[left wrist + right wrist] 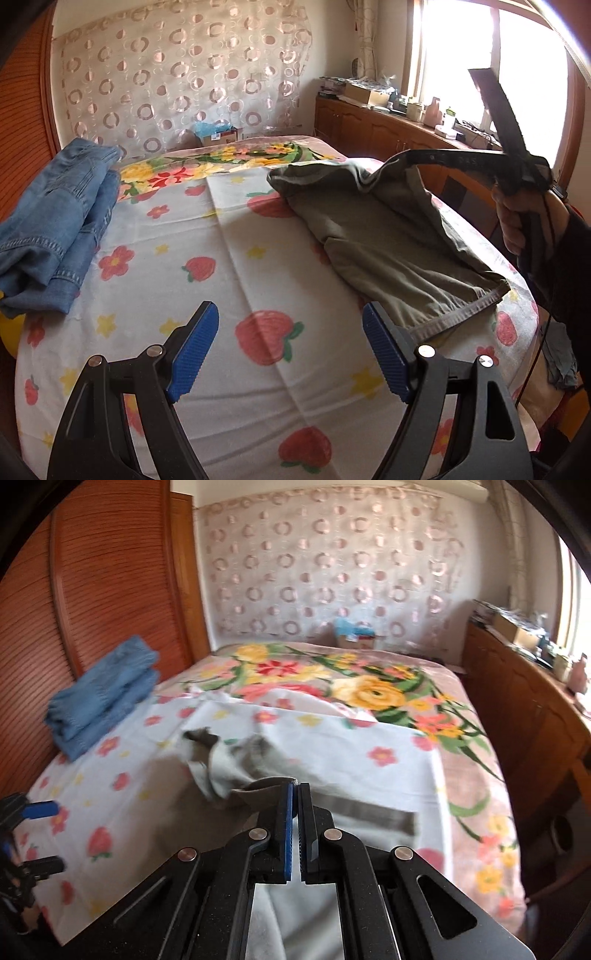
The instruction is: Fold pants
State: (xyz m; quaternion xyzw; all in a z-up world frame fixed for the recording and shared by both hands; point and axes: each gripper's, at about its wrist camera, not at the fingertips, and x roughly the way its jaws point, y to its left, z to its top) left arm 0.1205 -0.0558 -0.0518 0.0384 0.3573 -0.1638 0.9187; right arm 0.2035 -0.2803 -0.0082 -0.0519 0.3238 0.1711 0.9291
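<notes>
Olive-green pants (388, 236) lie on the right part of the strawberry-print sheet (258, 258), the elastic waistband (461, 306) nearest me. My right gripper (397, 158), held in a hand at the right, is shut on the pants' far edge and holds it up off the bed. In the right wrist view the blue pads of the right gripper (295, 786) are pressed together on a fold of the blurred pants (240, 771). My left gripper (290, 308) is open and empty above the sheet, its right finger close to the waistband. The left gripper (59, 837) also shows at the left edge.
Folded blue jeans (62, 221) sit at the bed's left side, next to the wooden wardrobe (92, 590). A flowered blanket (369, 690) covers the bed's far half. A cardboard box (218, 134) stands at the head. A cluttered wooden cabinet (369, 125) runs along the right under the window.
</notes>
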